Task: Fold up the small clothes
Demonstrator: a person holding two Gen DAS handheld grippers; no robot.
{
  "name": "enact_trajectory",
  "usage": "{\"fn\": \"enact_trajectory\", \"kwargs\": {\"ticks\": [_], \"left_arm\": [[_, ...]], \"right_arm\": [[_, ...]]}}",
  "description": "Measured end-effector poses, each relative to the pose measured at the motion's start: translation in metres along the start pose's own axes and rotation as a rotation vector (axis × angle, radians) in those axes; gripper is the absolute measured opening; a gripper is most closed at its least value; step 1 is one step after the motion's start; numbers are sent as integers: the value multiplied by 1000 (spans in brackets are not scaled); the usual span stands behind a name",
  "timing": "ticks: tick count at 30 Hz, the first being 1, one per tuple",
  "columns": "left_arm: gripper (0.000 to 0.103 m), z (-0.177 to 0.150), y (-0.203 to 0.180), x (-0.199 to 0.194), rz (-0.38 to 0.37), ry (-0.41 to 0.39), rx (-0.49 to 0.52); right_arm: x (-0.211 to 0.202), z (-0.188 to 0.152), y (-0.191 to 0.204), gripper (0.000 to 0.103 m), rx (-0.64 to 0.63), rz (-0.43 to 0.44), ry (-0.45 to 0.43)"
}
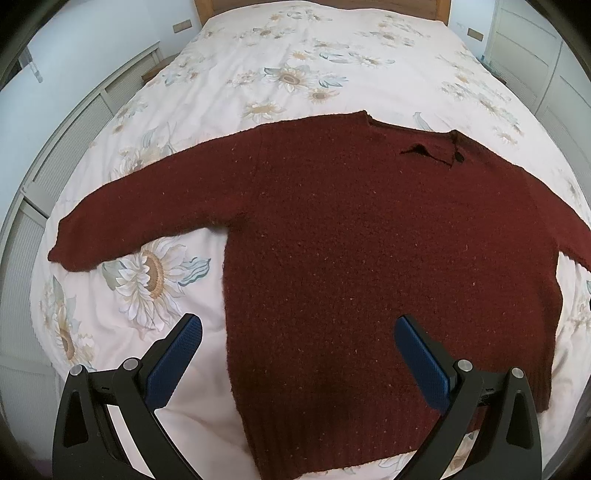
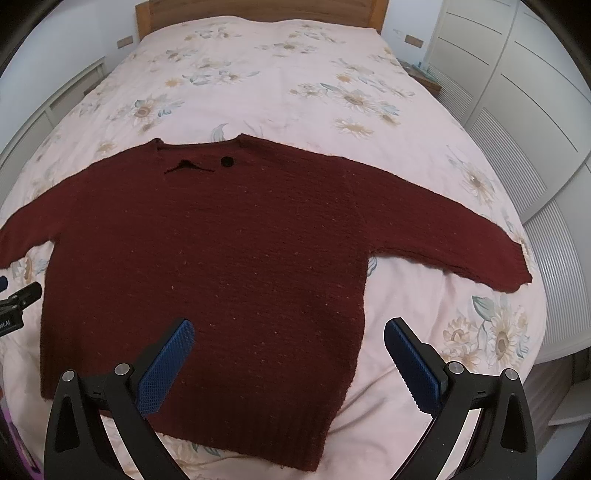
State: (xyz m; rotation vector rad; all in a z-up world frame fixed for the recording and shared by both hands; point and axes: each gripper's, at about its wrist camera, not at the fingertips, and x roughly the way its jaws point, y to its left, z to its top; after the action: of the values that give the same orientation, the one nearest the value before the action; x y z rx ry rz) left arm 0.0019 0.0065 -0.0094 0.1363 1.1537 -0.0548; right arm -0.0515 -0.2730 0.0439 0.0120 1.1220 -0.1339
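Observation:
A dark red knitted sweater (image 1: 369, 240) lies flat on the bed, neck away from me, both sleeves spread out sideways. My left gripper (image 1: 297, 326) hovers open above the sweater's lower left edge, one blue pad over the sheet and one over the knit. In the right wrist view the same sweater (image 2: 221, 251) fills the middle, its right sleeve (image 2: 461, 236) stretched toward the bed's edge. My right gripper (image 2: 288, 330) is open over the lower right part of the body, with nothing between its fingers. The left gripper's tip (image 2: 26, 293) peeks in at the far left.
The bed carries a pale pink sheet with sunflower print (image 2: 295, 74), and a wooden headboard (image 2: 258, 11) stands at the far end. White louvred cupboard doors (image 2: 535, 129) line the right side, and white panelling (image 1: 74, 129) lines the left.

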Motion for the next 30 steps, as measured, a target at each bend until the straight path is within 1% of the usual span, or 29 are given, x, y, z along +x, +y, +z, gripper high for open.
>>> {"fn": "enact_trajectory", "kwargs": {"ticks": [6,17,30], "left_arm": [[102,0,-1,1,10,5,4],[102,0,-3,-1,-5,8,2],[102,0,-3,-1,-2,7,0]], "right_arm": [[0,0,-1,103,-4,-2,4],[3,1,0,103,-15,-3,15],[4,1,1,103,-17,-9,17]]}}
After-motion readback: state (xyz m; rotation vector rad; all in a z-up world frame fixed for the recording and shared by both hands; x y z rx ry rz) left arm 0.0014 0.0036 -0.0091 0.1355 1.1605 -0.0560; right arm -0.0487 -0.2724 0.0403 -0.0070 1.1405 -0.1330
